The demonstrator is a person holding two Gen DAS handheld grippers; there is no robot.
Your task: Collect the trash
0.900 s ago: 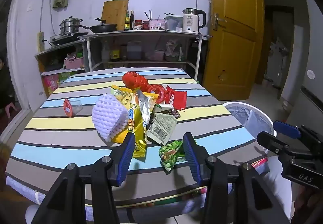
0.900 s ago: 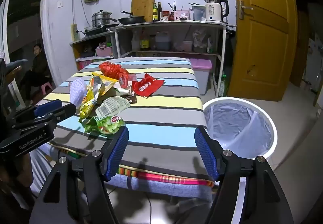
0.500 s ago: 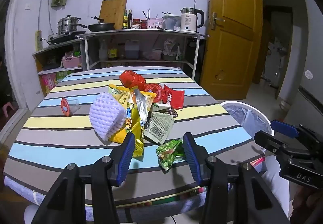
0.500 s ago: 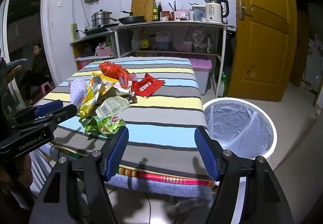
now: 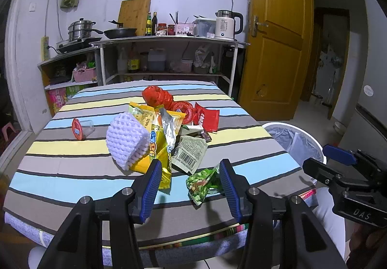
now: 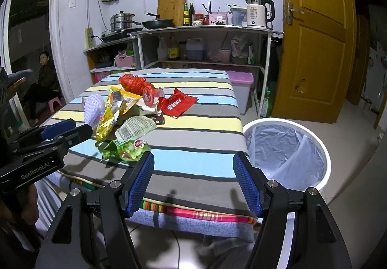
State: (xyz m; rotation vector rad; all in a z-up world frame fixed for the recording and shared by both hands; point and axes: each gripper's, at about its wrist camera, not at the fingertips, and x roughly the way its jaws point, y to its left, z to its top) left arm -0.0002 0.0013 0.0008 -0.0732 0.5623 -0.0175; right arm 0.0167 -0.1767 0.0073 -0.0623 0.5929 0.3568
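A heap of trash lies on the striped table [image 5: 60, 148] [image 6: 200, 133]: a white foam net [image 5: 125, 138] [image 6: 93, 106], a yellow snack bag [image 5: 157, 148] [image 6: 113, 109], a pale barcode wrapper [image 5: 189, 151] [image 6: 135, 127], a red wrapper [image 5: 208, 119] [image 6: 176, 104] and a green wrapper [image 5: 202, 180] [image 6: 129, 149]. My left gripper [image 5: 190, 179] [image 6: 72, 129] hovers open above the near edge, short of the green wrapper and holding nothing. My right gripper [image 6: 193, 172] [image 5: 324, 161] stands wide open and empty over the table's right front corner.
A white bin [image 5: 283, 123] [image 6: 273, 120] with a plastic liner stands on the floor at the table's right side. A small red-lidded cup [image 5: 81, 126] lies alone on the left. Kitchen shelves [image 6: 203, 29] line the back wall. A person [image 6: 43, 75] sits in the left doorway.
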